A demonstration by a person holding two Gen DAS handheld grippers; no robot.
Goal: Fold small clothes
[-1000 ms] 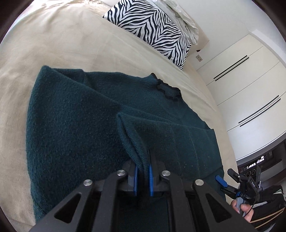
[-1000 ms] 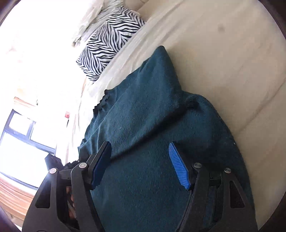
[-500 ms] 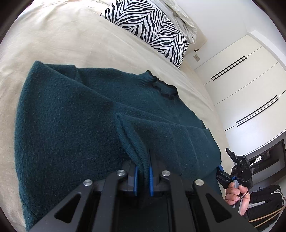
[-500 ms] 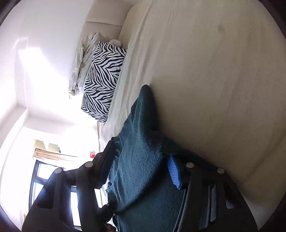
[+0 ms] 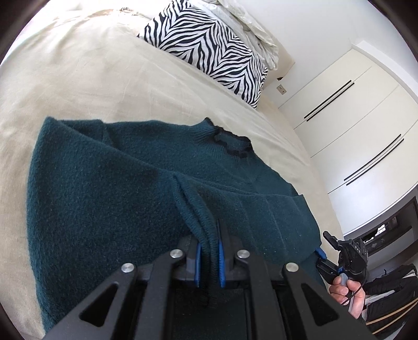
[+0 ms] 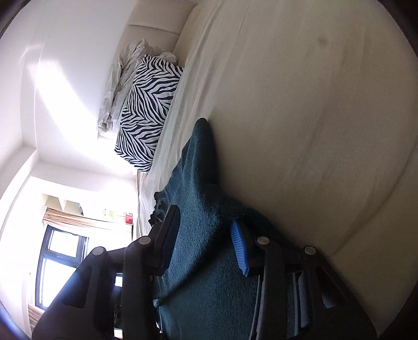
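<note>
A dark teal knit sweater lies partly folded on the beige bed sheet, its black-trimmed collar toward the pillow. My left gripper is shut on the sweater's ribbed hem edge, with the fabric pinched between its blue pads. My right gripper is open, its blue pads either side of the sweater at the bed's near edge. It also shows at the lower right of the left wrist view, held in a hand.
A zebra-print pillow and crumpled white bedding lie at the head of the bed. White wardrobe doors stand to the right. A window is seen in the right wrist view.
My left gripper has kept its grip on the hem and shifted slightly. My right gripper has tilted and dropped lower at the sweater's edge, its jaws narrowing but still open.
</note>
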